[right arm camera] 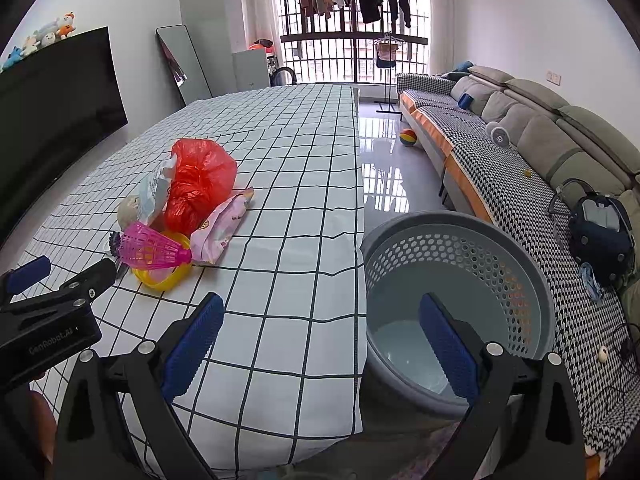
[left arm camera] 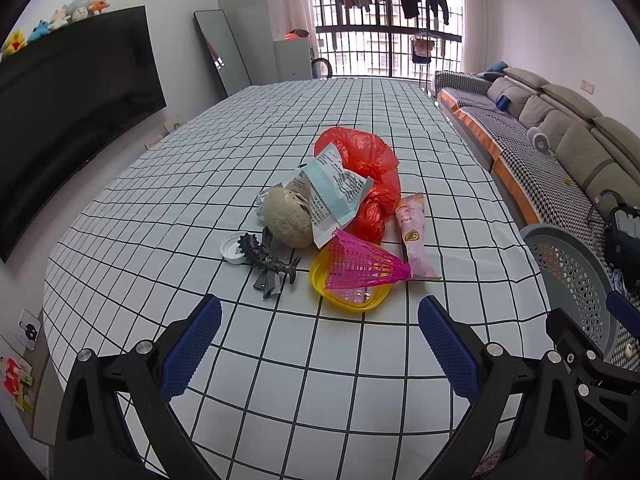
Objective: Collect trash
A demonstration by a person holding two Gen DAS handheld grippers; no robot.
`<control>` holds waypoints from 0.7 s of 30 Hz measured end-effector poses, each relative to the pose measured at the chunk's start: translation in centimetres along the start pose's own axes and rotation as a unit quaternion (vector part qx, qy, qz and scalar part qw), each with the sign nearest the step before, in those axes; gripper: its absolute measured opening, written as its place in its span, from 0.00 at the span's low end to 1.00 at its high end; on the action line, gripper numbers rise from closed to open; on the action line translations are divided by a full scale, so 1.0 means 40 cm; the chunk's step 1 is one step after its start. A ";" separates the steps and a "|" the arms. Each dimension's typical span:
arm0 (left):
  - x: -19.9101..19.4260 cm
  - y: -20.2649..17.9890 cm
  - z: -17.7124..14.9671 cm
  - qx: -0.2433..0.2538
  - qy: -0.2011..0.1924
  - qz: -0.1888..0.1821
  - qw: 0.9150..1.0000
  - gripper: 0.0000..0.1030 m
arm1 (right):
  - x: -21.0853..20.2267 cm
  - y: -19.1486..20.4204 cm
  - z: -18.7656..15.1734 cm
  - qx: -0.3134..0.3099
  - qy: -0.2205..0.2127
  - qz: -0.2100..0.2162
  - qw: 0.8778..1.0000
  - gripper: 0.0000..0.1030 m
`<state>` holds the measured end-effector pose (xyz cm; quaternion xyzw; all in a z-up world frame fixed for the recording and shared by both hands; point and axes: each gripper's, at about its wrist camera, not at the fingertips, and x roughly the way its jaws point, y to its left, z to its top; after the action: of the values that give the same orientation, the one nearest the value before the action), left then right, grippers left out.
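Blue rubbery pads line both tongs, and both stand spread wide with nothing between them: the left gripper [left arm camera: 320,344] over bare checked tablecloth [left arm camera: 360,380], the right gripper [right arm camera: 320,344] at the table's edge, partly over the grey basket [right arm camera: 536,280] on the floor, which looks empty.

The trash sits just beyond the left tongs in one heap. Nearest is a yellow lid [left arm camera: 348,298] with a pink shuttlecock [left arm camera: 364,264] lying on it. The shuttlecock is probably light and springy, best pinched at its narrow end. Beside them lie a dark toy fish [left arm camera: 264,254] and a white cap [left arm camera: 232,248], both stiff. The pink wrapper [left arm camera: 414,236] and the printed packet [left arm camera: 336,192] look thin and slippery, so take them by an edge. Behind them, the beige ball [left arm camera: 288,218] seems soft. Farthest, the red bag [left arm camera: 368,176] should crumple, so grab a fold.
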<state>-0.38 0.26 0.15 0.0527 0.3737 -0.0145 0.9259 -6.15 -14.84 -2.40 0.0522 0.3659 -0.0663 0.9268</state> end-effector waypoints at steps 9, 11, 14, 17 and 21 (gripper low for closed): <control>0.000 0.001 0.001 -0.001 0.000 -0.001 1.000 0.94 | 0.002 0.002 -0.001 0.000 0.001 0.001 1.000 0.91; 0.001 0.002 0.000 -0.001 0.001 -0.001 1.000 0.94 | 0.000 0.001 0.001 0.001 0.002 0.002 1.000 0.91; 0.001 0.002 0.001 -0.001 0.001 -0.001 1.000 0.94 | -0.001 0.002 0.002 0.000 0.000 0.001 1.000 0.91; 0.000 0.002 0.001 -0.001 0.000 0.000 1.000 0.94 | 0.001 0.003 0.003 -0.001 0.000 0.001 1.000 0.91; 0.000 0.002 0.001 -0.001 0.000 0.000 1.000 0.94 | -0.001 0.004 0.004 0.000 -0.001 0.002 1.000 0.91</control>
<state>-0.34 0.34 0.18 0.0521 0.3736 -0.0145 0.9260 -6.04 -14.71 -2.25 0.0524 0.3654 -0.0647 0.9271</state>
